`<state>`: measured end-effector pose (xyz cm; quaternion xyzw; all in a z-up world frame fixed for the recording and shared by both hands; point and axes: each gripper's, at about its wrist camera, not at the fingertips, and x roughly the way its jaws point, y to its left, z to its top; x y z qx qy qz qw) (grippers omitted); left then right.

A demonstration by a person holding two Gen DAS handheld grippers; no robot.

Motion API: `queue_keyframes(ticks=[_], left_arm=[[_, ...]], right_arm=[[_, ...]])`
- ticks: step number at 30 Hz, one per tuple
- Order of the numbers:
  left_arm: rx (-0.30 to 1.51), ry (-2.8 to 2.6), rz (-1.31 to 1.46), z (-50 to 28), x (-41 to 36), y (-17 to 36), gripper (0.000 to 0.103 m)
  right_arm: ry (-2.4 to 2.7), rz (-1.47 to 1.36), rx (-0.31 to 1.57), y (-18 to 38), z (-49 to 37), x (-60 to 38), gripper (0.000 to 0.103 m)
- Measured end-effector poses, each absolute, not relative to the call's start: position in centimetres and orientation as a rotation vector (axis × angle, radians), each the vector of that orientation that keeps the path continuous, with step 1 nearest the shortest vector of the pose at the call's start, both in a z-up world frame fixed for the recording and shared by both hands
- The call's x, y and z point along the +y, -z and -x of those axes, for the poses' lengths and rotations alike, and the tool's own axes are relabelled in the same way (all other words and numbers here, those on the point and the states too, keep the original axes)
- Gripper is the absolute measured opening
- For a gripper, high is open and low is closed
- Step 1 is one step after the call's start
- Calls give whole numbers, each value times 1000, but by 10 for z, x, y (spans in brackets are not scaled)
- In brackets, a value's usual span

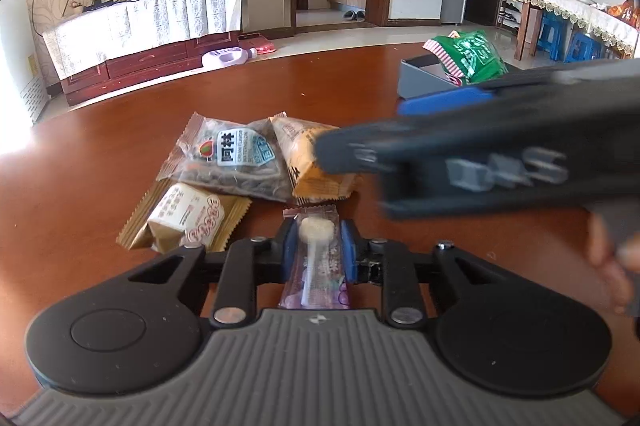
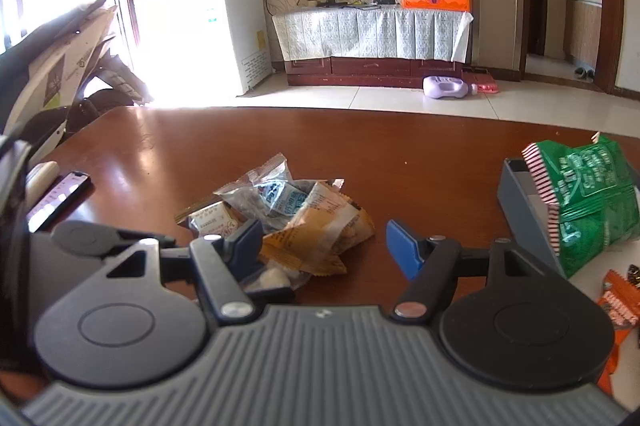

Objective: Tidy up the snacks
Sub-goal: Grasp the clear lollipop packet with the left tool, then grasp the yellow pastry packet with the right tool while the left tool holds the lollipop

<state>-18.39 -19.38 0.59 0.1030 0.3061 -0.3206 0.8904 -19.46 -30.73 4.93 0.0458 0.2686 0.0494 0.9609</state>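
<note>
Pinched between the left gripper (image 1: 316, 246), a light, crinkly lollipop wrapper (image 1: 316, 266) lies just before the snack pile (image 1: 244, 177), best held mid-stick; right gripper (image 2: 324, 246) gapes wide.

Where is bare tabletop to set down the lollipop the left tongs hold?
Bare wood lies between the snack pile and the grey bin, and beyond the pile toward the table's far edge. It is crowded at the pile, where the open right tongs hover, and around the green bag. The left tongs grip the lollipop.
</note>
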Motion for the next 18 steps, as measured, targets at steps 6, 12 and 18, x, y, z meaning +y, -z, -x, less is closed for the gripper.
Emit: queue_keyframes(ticks=[6, 12, 18], left_arm=[[619, 685, -223, 193, -191, -4, 28], [618, 699, -219, 190, -192, -3, 28], [608, 702, -240, 189, -194, 0, 37]], right_arm=[[-80, -151, 600, -38, 164, -298, 70], [-86, -126, 632, -33, 160, -305, 44], [-73, -57, 651, -36, 186, -317, 44]])
